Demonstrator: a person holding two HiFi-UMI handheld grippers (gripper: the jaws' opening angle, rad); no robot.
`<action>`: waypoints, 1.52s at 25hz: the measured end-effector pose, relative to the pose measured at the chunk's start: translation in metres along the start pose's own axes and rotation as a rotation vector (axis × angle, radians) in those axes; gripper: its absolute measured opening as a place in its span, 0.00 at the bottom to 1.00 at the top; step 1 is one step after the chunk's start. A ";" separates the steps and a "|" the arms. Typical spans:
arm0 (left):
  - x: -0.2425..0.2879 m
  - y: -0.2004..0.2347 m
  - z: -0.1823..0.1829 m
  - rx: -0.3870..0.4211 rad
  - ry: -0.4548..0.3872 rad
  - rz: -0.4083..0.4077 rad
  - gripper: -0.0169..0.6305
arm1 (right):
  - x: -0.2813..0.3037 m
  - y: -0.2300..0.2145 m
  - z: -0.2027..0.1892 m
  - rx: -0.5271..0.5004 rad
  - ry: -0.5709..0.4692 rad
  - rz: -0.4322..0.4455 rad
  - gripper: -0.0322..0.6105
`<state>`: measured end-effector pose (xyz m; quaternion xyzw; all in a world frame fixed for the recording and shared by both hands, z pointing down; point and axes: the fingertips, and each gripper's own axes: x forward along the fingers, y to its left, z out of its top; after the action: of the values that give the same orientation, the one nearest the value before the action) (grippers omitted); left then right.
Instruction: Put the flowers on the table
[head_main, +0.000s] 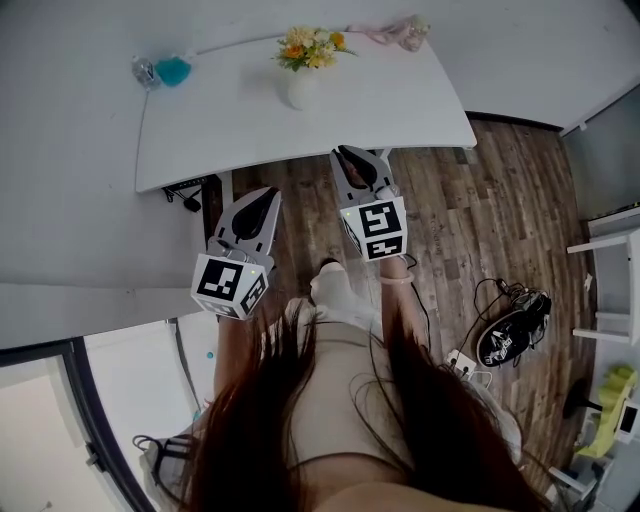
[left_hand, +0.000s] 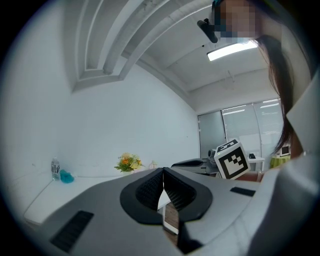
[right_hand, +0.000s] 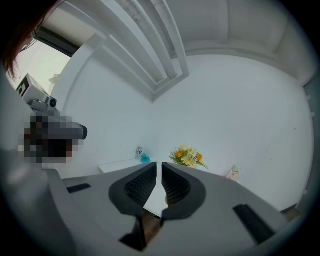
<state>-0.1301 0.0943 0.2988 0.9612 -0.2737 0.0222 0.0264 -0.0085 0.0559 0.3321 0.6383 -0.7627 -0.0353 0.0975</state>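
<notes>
A bunch of yellow and orange flowers (head_main: 312, 47) stands in a white vase on the white table (head_main: 400, 105), near its far edge. Both grippers hover over the wooden floor in front of the table, short of its near edge. My left gripper (head_main: 270, 193) is shut with nothing between its jaws, which meet at the tips in the left gripper view (left_hand: 163, 170). My right gripper (head_main: 345, 152) is shut too and holds nothing; only a thin slit shows between its pads (right_hand: 159, 166). The flowers (left_hand: 128, 162) (right_hand: 187, 156) lie ahead of both grippers, well beyond their tips.
A water bottle (head_main: 146, 71) and a teal object (head_main: 174, 70) sit at the table's far left corner, a pink object (head_main: 400, 32) at its far right. A black item with cables (head_main: 510, 335) lies on the floor to the right. White furniture (head_main: 610, 290) stands at the right edge.
</notes>
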 end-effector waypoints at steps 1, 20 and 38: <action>-0.005 -0.002 0.000 -0.001 -0.002 0.003 0.03 | -0.006 0.001 0.001 -0.002 -0.006 -0.004 0.13; -0.076 -0.024 -0.009 0.006 0.001 0.019 0.03 | -0.068 0.038 0.003 0.011 -0.029 -0.089 0.12; -0.120 -0.003 -0.006 -0.014 -0.036 0.063 0.03 | -0.061 0.075 0.019 -0.045 -0.023 -0.068 0.11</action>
<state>-0.2300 0.1604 0.2982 0.9522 -0.3043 0.0040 0.0278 -0.0748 0.1282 0.3205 0.6609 -0.7408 -0.0630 0.1020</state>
